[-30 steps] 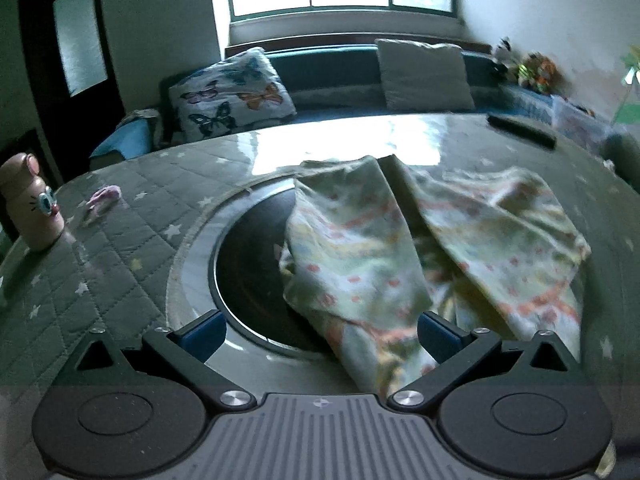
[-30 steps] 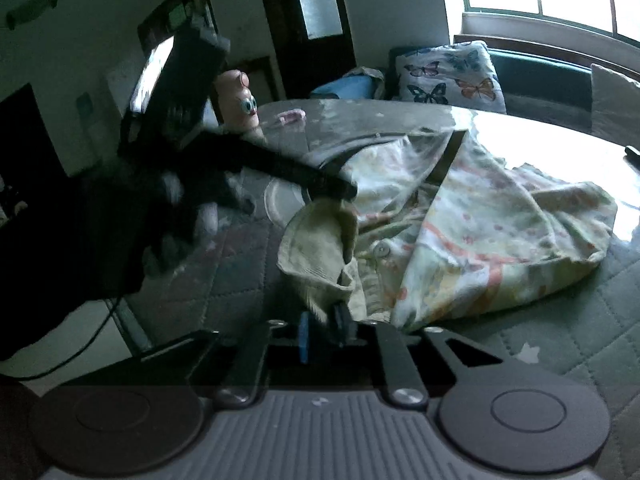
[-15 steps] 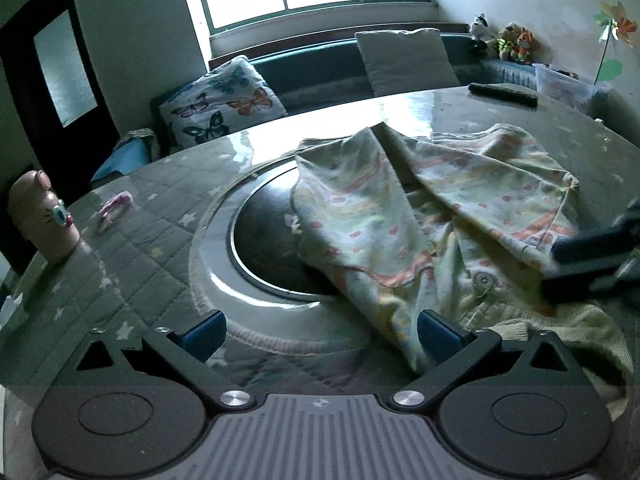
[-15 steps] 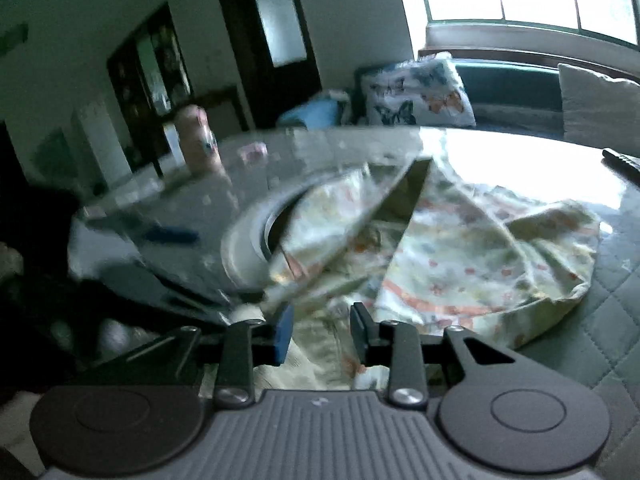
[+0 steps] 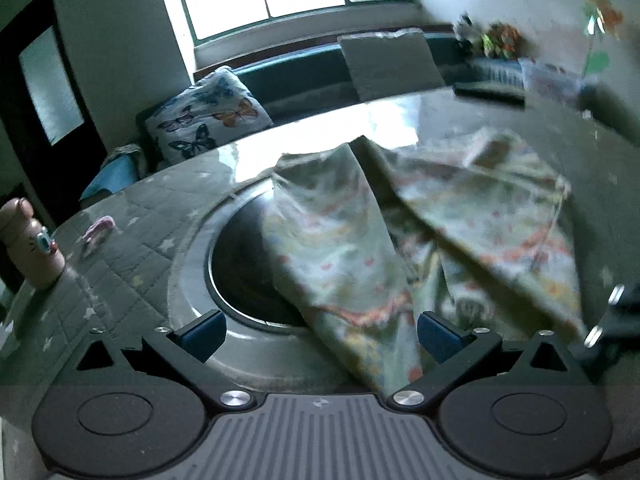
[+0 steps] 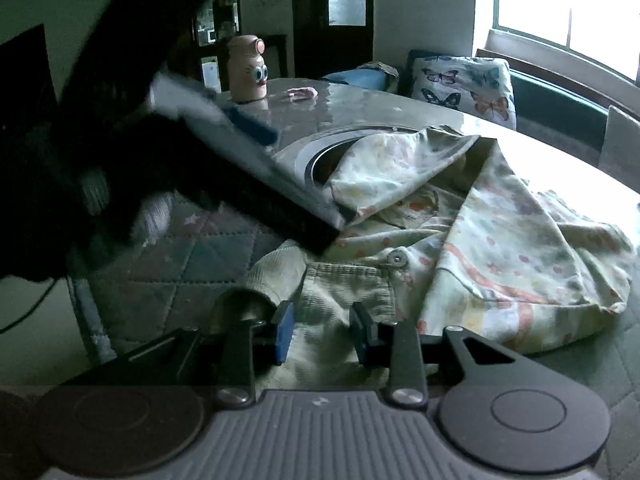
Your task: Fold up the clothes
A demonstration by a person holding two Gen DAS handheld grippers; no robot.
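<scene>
A pale patterned garment (image 5: 352, 248) lies crumpled on the round table, partly over its dark centre disc (image 5: 240, 276). It also shows in the right wrist view (image 6: 500, 240), with a ribbed cuff (image 6: 280, 276) and a snap button (image 6: 397, 258) at the near edge. My left gripper (image 5: 318, 334) is open, with a fold of the garment between its fingers. My right gripper (image 6: 324, 332) is open over the ribbed hem. The left gripper also crosses the right wrist view (image 6: 256, 160), blurred.
The table (image 5: 132, 240) has a quilted grey cover with stars. A pink face-shaped bottle (image 6: 245, 70) and a small pink item (image 5: 98, 230) stand at its far left. A remote (image 5: 490, 92) lies at the back. A bench with a butterfly pillow (image 5: 208, 120) is behind.
My right gripper has opened and let go of the garment's ribbed edge, which now lies on the table. My left gripper has moved in over the garment's near fold.
</scene>
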